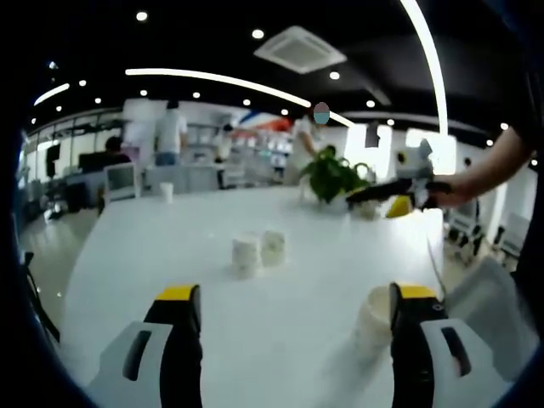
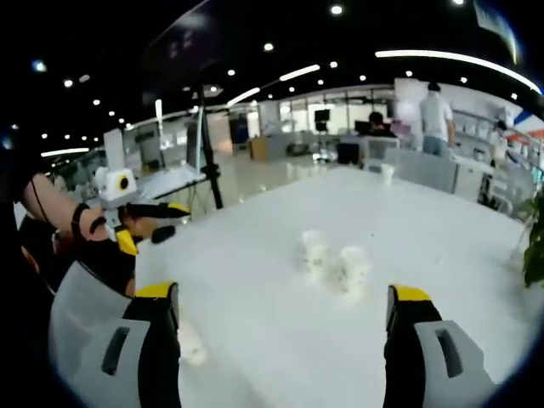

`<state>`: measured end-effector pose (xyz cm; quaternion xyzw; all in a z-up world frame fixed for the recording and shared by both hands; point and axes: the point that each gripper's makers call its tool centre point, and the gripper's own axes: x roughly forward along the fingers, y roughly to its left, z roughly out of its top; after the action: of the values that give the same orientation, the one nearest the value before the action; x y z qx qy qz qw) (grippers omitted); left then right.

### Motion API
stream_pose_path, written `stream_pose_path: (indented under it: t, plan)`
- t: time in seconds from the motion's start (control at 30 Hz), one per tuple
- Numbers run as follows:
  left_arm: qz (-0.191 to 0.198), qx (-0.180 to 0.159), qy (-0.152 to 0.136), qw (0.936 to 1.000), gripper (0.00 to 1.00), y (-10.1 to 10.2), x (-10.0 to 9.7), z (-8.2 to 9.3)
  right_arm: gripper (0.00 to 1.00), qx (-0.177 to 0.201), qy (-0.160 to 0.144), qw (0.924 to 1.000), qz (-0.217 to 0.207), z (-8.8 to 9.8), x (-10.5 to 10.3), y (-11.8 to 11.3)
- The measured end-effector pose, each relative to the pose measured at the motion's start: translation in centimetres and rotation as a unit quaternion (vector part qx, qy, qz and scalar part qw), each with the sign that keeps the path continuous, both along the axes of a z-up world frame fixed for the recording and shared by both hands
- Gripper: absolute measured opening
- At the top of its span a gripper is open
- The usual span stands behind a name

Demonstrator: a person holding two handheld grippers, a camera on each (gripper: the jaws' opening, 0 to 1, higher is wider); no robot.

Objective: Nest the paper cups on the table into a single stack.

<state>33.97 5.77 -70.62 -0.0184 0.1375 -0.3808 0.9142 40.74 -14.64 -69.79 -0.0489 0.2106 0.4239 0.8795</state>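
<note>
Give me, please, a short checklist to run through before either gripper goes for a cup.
1. Left gripper open, nothing held: ok.
2. Right gripper open, nothing held: ok.
3. Two cups upright, side by side mid-table: ok.
4. Third cup by the left gripper's right jaw: ok, though blurred.
5. Cups' mouths up or down: cannot tell.
6. Table bare around the pair: ok.

left claw (image 1: pixel 291 319) agape, right claw (image 2: pixel 285 314) agape
</note>
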Motion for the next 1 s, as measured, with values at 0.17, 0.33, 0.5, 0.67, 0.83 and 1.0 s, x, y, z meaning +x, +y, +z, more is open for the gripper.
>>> stream_pose_path:
  t: [0.17,0.33,0.5,0.67,0.83,1.0]
  plan:
    - [-0.002,0.0,-0.001,1.0,0.9,-0.3,-0.1,-0.1,1.0,0.001,-0.011,0.9998,-0.016,-0.3,1.8,0.0]
    - [0.003,-0.003,0.0,1.0,0.9,-0.4,0.1,-0.1,0.98,-0.001,-0.013,0.9995,-0.028,-0.6,3.4,0.1]
    - [0.005,-0.003,-0.001,1.0,0.9,-0.4,0.3,-0.2,0.96,-0.012,-0.012,0.9993,-0.033,-1.8,5.3,0.2]
    - [0.011,-0.004,0.001,0.9999,0.89,-0.3,0.5,-0.3,0.92,-0.028,-0.017,0.9989,-0.032,-3.3,7.1,0.3]
    - [0.018,-0.007,0.003,0.9998,0.88,-0.1,0.4,-0.8,0.9,-0.032,-0.003,0.9988,-0.038,-4.8,8.8,0.8]
    - [0.025,-0.01,0.012,0.9996,0.88,0.0,0.3,-1.3,0.86,-0.037,0.0,0.9983,-0.046,-5.8,10.3,0.9]
